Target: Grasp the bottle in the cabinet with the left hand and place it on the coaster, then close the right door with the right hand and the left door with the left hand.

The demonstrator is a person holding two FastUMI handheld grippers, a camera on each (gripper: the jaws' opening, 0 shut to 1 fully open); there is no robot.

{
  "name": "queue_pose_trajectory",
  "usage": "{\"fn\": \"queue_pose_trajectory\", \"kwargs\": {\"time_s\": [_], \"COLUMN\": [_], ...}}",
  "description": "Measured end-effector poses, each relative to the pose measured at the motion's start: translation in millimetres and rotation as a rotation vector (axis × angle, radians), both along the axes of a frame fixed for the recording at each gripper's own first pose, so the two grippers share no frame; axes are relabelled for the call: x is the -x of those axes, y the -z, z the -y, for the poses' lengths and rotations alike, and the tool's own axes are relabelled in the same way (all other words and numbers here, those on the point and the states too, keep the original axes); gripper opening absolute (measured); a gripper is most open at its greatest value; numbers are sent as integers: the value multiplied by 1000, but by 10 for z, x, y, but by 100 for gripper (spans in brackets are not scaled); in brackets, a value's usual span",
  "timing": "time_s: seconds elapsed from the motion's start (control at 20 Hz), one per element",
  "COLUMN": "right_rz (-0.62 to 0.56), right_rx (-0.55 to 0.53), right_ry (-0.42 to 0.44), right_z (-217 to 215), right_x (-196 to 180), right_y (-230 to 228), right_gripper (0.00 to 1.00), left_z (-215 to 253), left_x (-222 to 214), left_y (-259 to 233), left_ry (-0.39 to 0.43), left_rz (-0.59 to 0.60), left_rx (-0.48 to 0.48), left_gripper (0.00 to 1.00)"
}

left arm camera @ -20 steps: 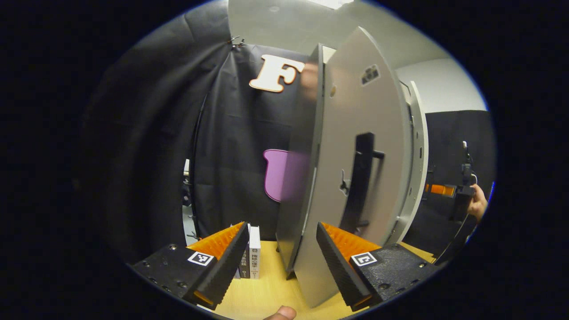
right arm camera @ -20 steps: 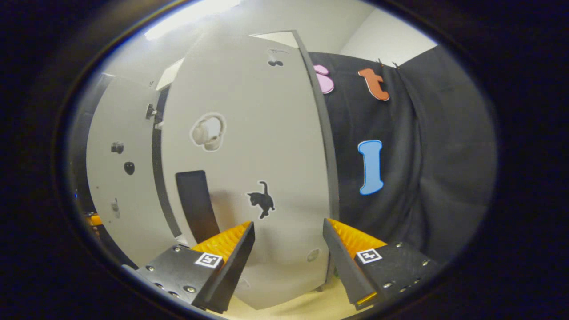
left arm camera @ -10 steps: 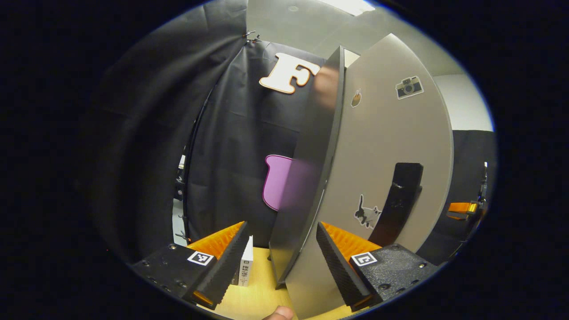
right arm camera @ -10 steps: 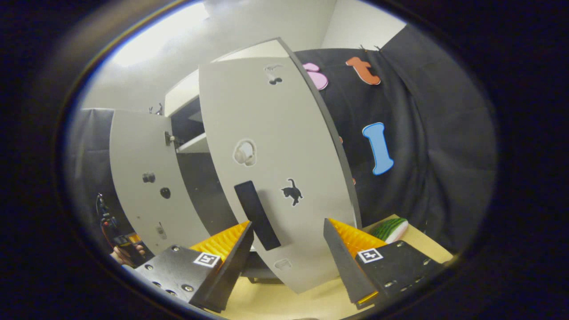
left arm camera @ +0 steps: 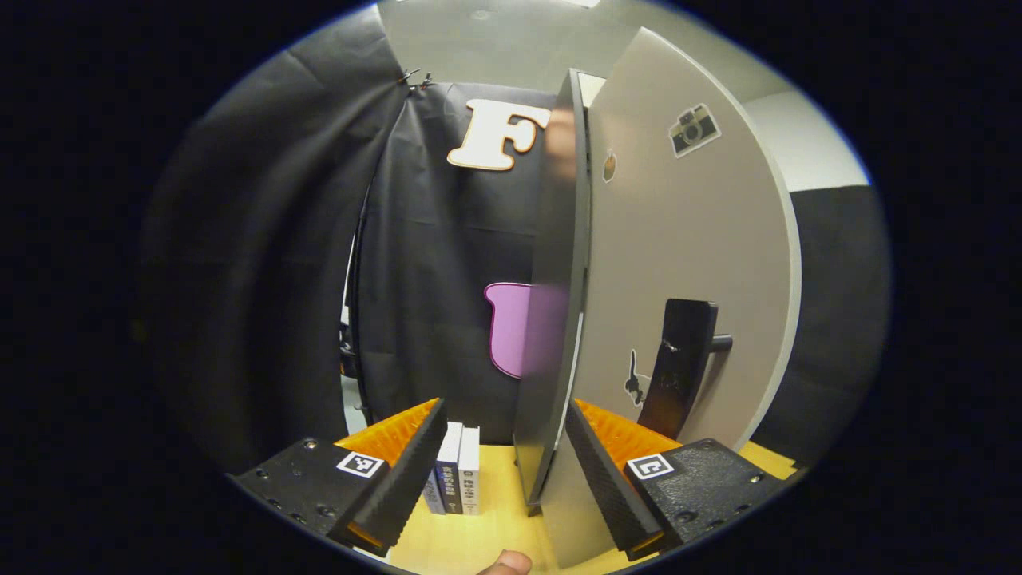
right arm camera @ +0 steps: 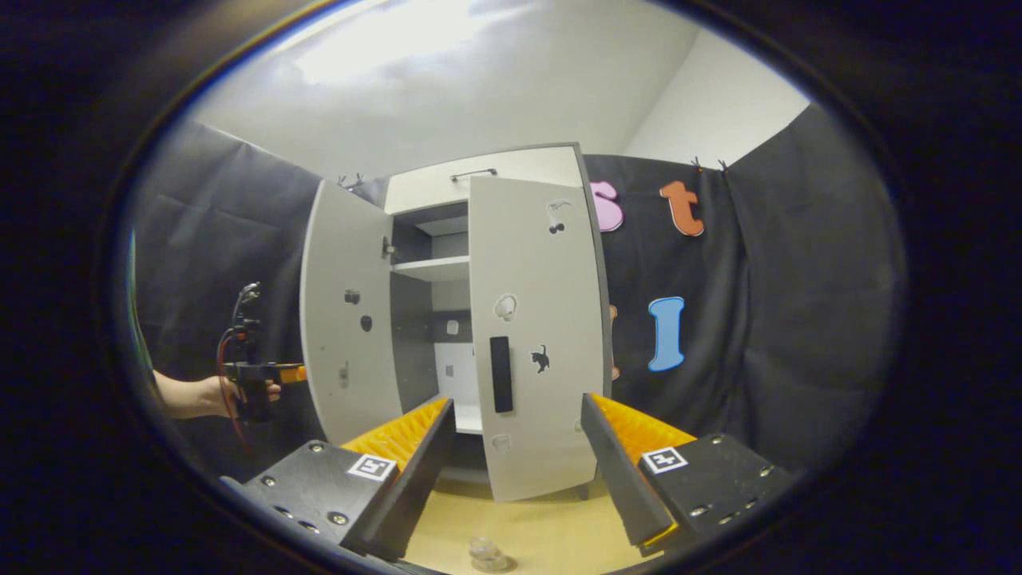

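At the cabinet (right arm camera: 479, 192), the right gripper (right arm camera: 511, 455) hangs spread before the shut right door (right arm camera: 535, 335), while the left gripper (left arm camera: 503, 471), spread, straddles the left door (left arm camera: 687, 263).

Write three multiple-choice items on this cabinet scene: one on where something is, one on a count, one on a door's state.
1. Where do the books stand?
A. On the tabletop beside the cabinet
B. On the cabinet's upper shelf
C. On top of the cabinet

2. How many books stand together there?
A. One
B. Three
C. Six

3. How does the left door stand?
A. Shut flush
B. Swung open
C. Off its hinges, lying flat

Key: 1 A, the left gripper view has them upright on the wooden tabletop just left of the cabinet's side. 2 B, three spines show side by side. 3 B, the right gripper view shows it angled outward with the shelf visible behind, while the right door is shut.
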State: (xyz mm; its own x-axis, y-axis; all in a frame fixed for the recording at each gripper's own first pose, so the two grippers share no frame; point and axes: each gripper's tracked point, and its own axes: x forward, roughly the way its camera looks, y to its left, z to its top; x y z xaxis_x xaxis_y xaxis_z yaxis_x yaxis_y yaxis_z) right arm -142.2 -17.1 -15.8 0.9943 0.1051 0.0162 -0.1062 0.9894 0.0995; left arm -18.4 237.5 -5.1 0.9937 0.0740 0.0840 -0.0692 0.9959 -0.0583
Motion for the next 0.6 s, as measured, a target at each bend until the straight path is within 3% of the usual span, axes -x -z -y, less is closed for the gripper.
{"fn": "queue_pose_trajectory", "kwargs": {"time_s": [0.05, 0.15, 0.4, 0.6], "right_rz": [-1, 7, -6, 10], "right_rx": [-4, 1, 45, 22], "right_ry": [-2, 3, 20, 12], "right_z": [-23, -50, -102, -96], "right_x": [129, 340, 603, 687], "right_y": [7, 1, 67, 1], "right_gripper": [96, 96, 96, 97], "left_z": [-31, -26, 97, 77], "left_x": [7, 10, 27, 23], "left_y": [-20, -13, 137, 61], "left_ry": [-25, -56, -33, -61], "left_rz": [8, 12, -49, -34], "left_rx": [-15, -4, 128, 79], "left_gripper": [100, 89, 94, 94]}}
